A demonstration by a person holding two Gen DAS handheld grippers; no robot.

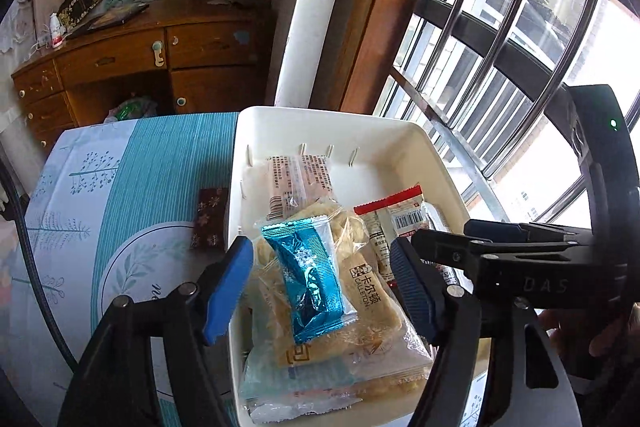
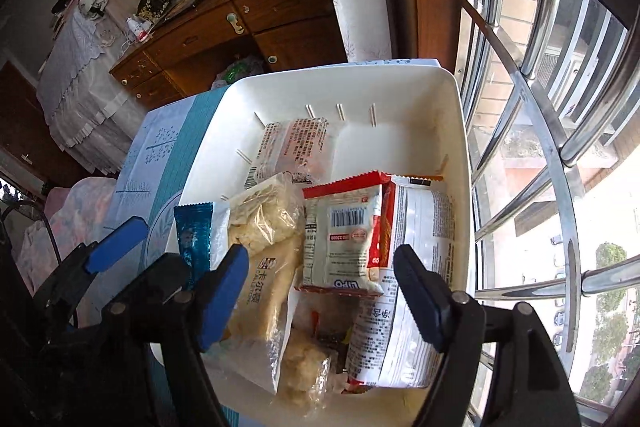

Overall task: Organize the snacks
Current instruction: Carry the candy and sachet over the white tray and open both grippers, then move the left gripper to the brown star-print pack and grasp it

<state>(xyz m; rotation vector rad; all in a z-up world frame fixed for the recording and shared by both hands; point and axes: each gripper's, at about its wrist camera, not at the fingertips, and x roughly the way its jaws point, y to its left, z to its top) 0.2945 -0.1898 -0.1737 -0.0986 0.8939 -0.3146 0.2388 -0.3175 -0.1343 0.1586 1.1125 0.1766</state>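
A white bin point(image 1: 320, 117) holds several snack packets. My left gripper point(image 1: 320, 291) hangs open over its near end. A blue foil packet point(image 1: 310, 283) lies loose between the fingers on a clear pastry packet point(image 1: 368, 299), and neither pad presses on it. My right gripper point(image 2: 324, 297) is open over the same bin point(image 2: 340, 71). Under its gap lies a red-and-white packet point(image 2: 340, 239), beside a larger white packet point(image 2: 420, 247), also not touched by the pads. The right gripper's black body point(image 1: 520, 259) crosses the left wrist view at the right. The left gripper's blue finger point(image 2: 116, 243) shows in the right wrist view.
The bin stands on a teal and white tablecloth point(image 1: 160, 167), with a small dark brown packet point(image 1: 210, 223) beside it on the left. Window bars point(image 2: 540, 147) run close along the right. A wooden desk point(image 1: 140, 59) stands behind the table. A hand point(image 1: 580, 327) holds the right gripper.
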